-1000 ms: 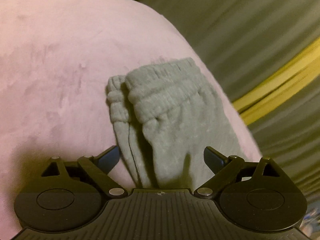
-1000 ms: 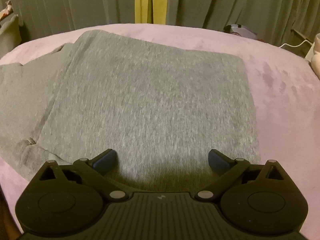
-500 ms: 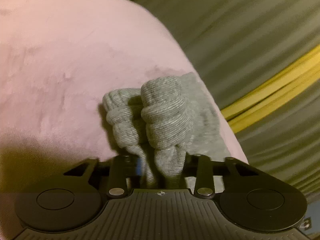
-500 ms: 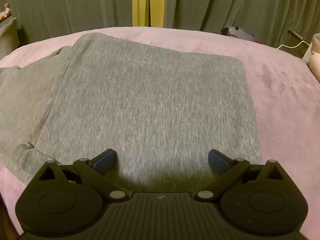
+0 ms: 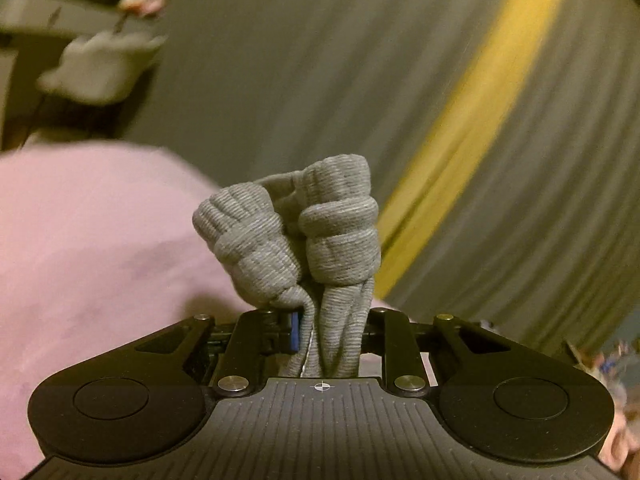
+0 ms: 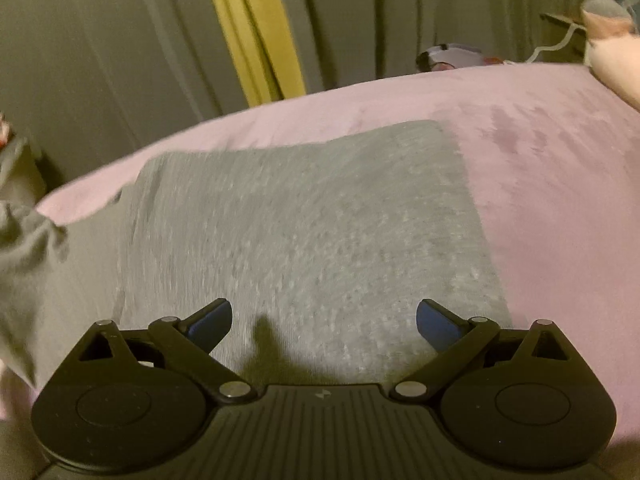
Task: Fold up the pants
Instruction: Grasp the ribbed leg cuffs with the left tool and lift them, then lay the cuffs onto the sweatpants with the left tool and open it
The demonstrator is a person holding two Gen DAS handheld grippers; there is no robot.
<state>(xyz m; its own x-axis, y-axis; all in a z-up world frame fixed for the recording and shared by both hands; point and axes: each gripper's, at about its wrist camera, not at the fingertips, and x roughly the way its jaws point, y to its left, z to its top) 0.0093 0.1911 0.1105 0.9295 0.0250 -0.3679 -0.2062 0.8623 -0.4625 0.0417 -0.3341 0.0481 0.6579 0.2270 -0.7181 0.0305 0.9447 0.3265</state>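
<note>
Grey knit pants [image 6: 304, 232] lie folded flat on the pink bed [image 6: 560, 184]. My left gripper [image 5: 328, 328] is shut on the pants' ribbed cuffs [image 5: 312, 240], bunched upright between the jaws and lifted off the bed [image 5: 80, 248]. My right gripper [image 6: 324, 320] is open and empty, jaws wide apart, low over the near edge of the folded pants. At the left edge of the right wrist view the pant legs [image 6: 28, 248] rise off the bed.
Grey-green curtains with a yellow strip [image 6: 256, 40] hang behind the bed. A small device [image 6: 452, 56] and a white cable [image 6: 556, 46] lie at the far edge. A pale pillow [image 6: 616, 64] sits at the right. A blurred shelf [image 5: 80, 40] is upper left.
My left gripper closed on the cuffs and has lifted them off the bed, tilting toward the curtain. My right gripper stayed open and pulled back slightly; the pant legs at the left rose.
</note>
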